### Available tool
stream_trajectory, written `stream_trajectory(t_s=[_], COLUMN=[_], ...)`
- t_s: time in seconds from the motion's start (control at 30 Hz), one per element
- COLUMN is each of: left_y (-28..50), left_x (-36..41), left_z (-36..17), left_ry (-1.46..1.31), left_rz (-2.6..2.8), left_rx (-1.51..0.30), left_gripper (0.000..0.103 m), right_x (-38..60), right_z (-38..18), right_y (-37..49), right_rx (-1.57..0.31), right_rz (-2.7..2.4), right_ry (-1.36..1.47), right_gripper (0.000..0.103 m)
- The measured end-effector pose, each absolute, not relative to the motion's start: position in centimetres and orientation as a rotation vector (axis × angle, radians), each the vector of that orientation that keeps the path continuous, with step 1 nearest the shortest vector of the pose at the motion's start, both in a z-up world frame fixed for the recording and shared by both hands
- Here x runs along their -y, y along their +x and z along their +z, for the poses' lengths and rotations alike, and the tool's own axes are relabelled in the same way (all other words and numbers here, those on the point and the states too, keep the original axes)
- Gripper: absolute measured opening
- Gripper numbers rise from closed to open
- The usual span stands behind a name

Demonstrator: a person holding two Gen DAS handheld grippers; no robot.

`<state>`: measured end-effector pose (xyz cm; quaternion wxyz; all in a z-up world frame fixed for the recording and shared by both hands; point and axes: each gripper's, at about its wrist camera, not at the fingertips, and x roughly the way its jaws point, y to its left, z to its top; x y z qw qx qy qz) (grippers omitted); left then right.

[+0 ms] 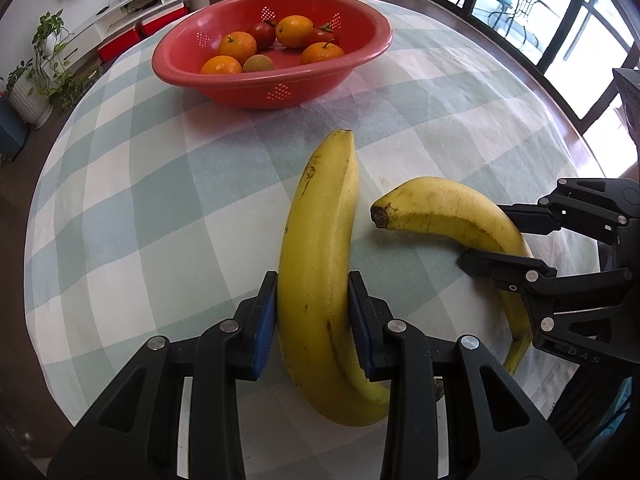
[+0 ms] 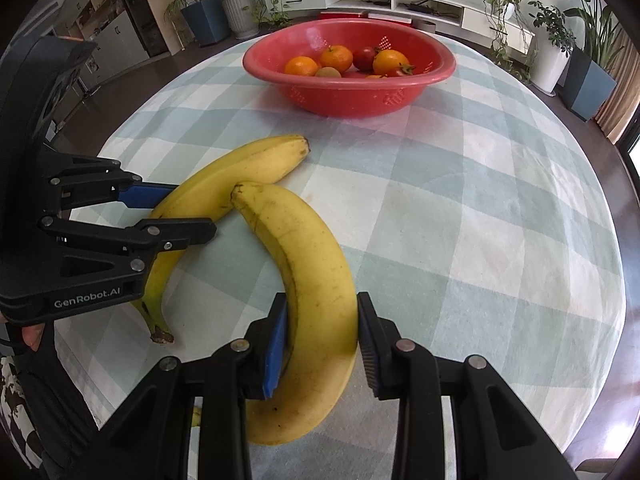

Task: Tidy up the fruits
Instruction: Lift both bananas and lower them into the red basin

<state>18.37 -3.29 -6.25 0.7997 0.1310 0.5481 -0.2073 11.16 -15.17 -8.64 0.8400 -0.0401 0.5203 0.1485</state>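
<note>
Two ripe, brown-flecked bananas, one long banana (image 1: 320,264) and one curved banana (image 1: 452,216), lie flat side by side near the red bowl (image 1: 256,92); oranges (image 1: 237,46) and tomatoes (image 1: 262,34) sit inside it.

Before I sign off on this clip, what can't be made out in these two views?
- Left wrist view: the longer banana lower end, hidden behind the left hand-held gripper.
- Right wrist view: the curved banana stem end, hidden behind the right hand-held gripper.
- Both views: the red basin, whose near wall hides the lowest fruit.
</note>
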Motion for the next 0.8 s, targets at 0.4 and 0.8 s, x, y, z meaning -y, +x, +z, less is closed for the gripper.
stream_trajectory(t_s=[0.4, 0.8], left_y=[17.6, 17.2], left_x=[2.6, 1.3], left_z=[-5.5, -3.5], left_ry=[0.239, 0.152], left_rz=[-0.455, -0.462], left_rx=[-1.132, -1.099], left_gripper=[0.030, 0.030], right_x=[15.3, 16.5], right_z=[-8.3, -6.7], right_y=[10.9, 10.6], right_rx=[-1.081, -1.048], right_rz=[0.319, 0.319], right_ry=[-0.072, -0.024], right_gripper=[0.035, 0.035])
